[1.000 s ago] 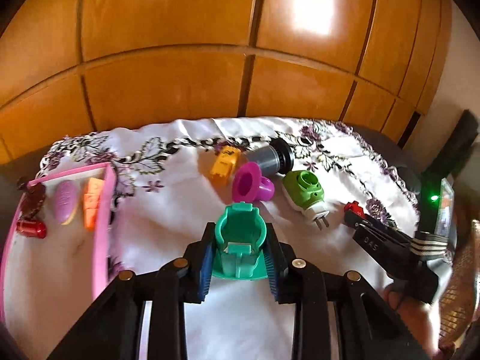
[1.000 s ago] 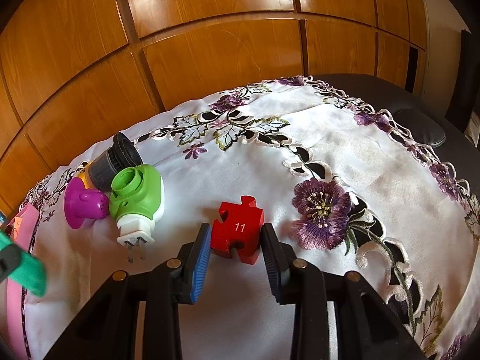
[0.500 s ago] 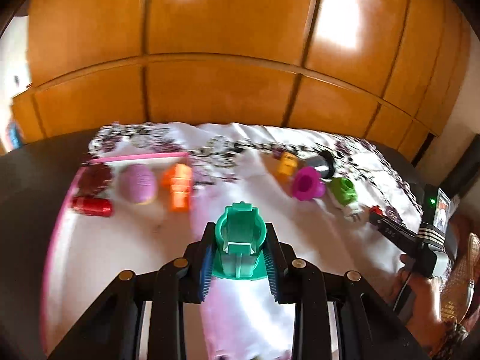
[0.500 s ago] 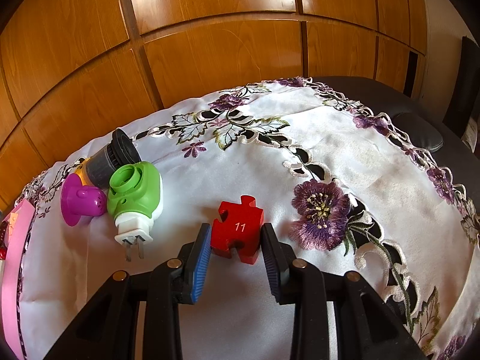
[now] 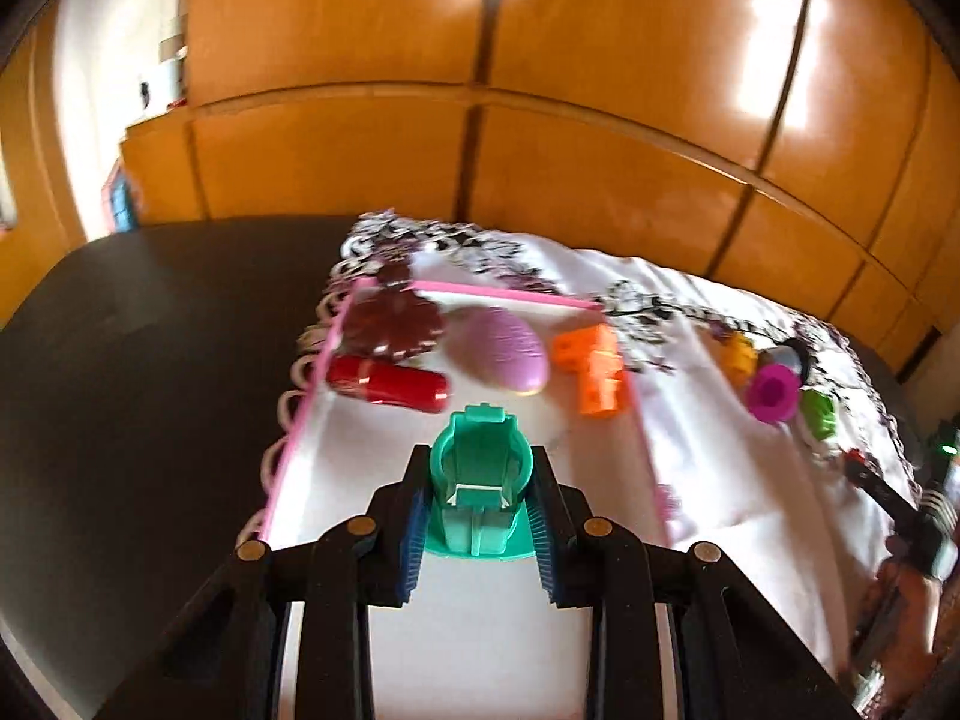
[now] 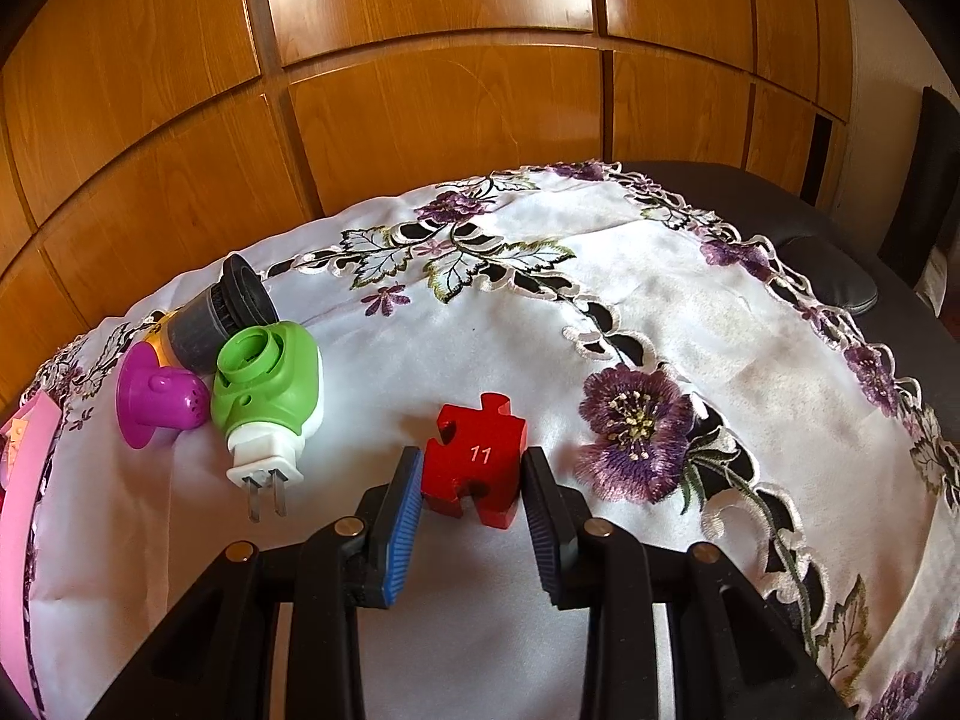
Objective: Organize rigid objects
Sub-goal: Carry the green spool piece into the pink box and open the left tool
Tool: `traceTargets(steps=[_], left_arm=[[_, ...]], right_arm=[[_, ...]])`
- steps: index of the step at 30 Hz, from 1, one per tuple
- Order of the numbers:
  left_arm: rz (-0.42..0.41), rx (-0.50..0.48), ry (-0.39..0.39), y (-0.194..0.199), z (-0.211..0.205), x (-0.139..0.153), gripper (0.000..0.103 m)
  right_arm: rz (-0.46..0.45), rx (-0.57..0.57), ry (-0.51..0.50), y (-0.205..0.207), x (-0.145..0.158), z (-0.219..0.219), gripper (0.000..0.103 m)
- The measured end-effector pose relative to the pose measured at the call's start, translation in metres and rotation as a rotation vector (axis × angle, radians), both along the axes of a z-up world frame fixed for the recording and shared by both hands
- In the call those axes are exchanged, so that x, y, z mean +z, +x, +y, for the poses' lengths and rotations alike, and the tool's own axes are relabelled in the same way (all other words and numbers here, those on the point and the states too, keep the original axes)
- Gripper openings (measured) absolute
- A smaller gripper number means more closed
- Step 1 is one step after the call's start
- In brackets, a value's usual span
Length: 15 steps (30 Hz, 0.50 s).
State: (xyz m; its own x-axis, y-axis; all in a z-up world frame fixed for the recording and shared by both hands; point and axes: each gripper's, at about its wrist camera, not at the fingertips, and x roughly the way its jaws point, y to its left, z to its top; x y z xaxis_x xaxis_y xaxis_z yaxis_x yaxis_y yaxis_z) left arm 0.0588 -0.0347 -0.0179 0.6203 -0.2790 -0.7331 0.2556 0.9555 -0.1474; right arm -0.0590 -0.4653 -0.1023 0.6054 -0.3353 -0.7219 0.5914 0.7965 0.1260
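My left gripper (image 5: 480, 501) is shut on a teal plastic piece (image 5: 480, 489) and holds it above the pink-rimmed tray (image 5: 303, 414). In the tray lie a red cylinder (image 5: 390, 385), a dark red flower-shaped piece (image 5: 393, 324), a lilac oval (image 5: 501, 354) and an orange block (image 5: 591, 375). My right gripper (image 6: 471, 480) is open, its pads on either side of a red puzzle piece marked 11 (image 6: 474, 459) lying on the cloth. It shows small and blurred at the right in the left wrist view (image 5: 870, 477).
A green plug-in device (image 6: 264, 384), a magenta piece (image 6: 159, 399), a grey-black cylinder (image 6: 219, 312) and a yellow piece (image 5: 738, 354) lie on the flowered white tablecloth (image 6: 600, 312). The pink tray edge (image 6: 24, 480) is at far left. Wooden panels stand behind the dark table.
My left gripper has swung left with the teal piece, from over the cloth to over the pink tray. My right gripper and the red puzzle piece have barely moved.
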Motion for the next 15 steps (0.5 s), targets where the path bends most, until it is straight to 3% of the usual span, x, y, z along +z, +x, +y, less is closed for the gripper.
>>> traceTargets(steps=[15], left_arm=[[0.055,0.056,0.058,0.044,0.021,-0.032,0.03]], right_arm=[[-0.016,-0.017,-0.066,-0.004,0.01,0.007,0.032]])
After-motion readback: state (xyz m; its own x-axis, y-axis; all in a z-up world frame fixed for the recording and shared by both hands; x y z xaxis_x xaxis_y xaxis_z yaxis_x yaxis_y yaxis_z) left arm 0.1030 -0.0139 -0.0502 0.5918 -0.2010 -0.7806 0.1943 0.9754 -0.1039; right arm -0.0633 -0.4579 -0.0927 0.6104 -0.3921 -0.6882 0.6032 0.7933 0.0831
